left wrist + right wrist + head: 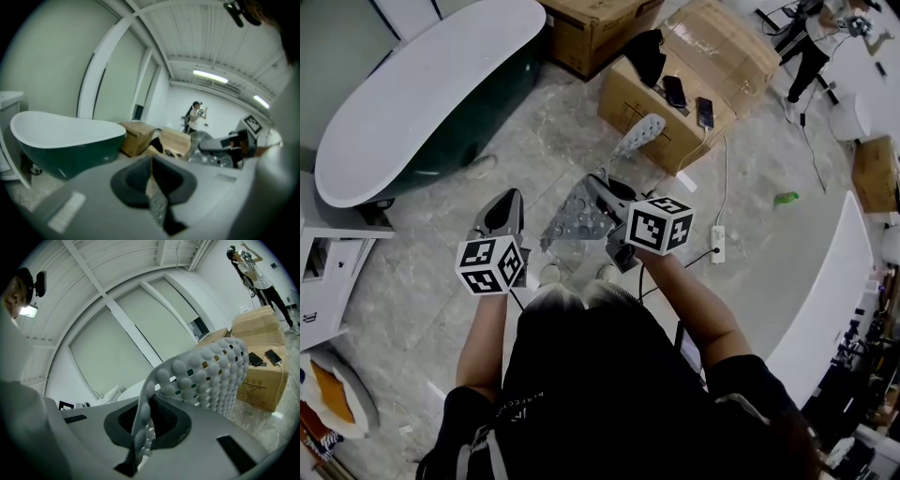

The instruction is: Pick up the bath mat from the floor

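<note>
With the left claw (510, 197) pressed together and empty, the bath mat (577, 214) is held clear of the floor (750, 234) only by the right claw (600, 186) pinching one edge, so a swing could slip it free.

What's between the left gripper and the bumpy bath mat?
Nothing. The head view shows only bare floor between the left gripper and the bath mat, which the right gripper holds.

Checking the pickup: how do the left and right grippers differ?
The right gripper is shut on the bath mat, held up off the floor; the left gripper grips nothing. The right gripper angles inward; the left gripper points ahead. Both carry marker cubes.
</note>
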### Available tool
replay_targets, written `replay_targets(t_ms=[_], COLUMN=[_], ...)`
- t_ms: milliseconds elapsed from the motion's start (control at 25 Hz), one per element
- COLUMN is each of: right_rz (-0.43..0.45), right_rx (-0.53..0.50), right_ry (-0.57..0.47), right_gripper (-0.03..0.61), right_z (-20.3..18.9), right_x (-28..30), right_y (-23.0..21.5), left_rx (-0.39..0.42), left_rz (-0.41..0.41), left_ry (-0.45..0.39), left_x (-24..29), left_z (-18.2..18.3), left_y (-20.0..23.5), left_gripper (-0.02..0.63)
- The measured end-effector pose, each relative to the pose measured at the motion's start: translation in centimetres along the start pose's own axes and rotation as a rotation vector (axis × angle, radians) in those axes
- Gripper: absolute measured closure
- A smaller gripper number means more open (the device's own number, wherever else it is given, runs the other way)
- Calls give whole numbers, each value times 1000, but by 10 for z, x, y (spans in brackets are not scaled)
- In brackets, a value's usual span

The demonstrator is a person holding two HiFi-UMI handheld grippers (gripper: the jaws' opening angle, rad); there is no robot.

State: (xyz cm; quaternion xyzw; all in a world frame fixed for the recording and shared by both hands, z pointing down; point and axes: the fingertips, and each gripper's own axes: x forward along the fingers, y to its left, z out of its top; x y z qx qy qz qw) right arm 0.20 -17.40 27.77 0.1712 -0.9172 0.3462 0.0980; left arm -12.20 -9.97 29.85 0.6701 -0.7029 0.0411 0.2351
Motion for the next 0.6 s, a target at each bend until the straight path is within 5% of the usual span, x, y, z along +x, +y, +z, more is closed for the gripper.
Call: replay_targets(t_ms=[600], right_rz=[-27], right_rx=[27], right_ry=[18], right_gripper=[571], right_z=[-16], right_x=[-14], right_y=[-6], left_rx=[4], left_rz=[12], left_ry=[6], left_x=[-5], left_z=[-2], left_y=[1], left_gripper=[601])
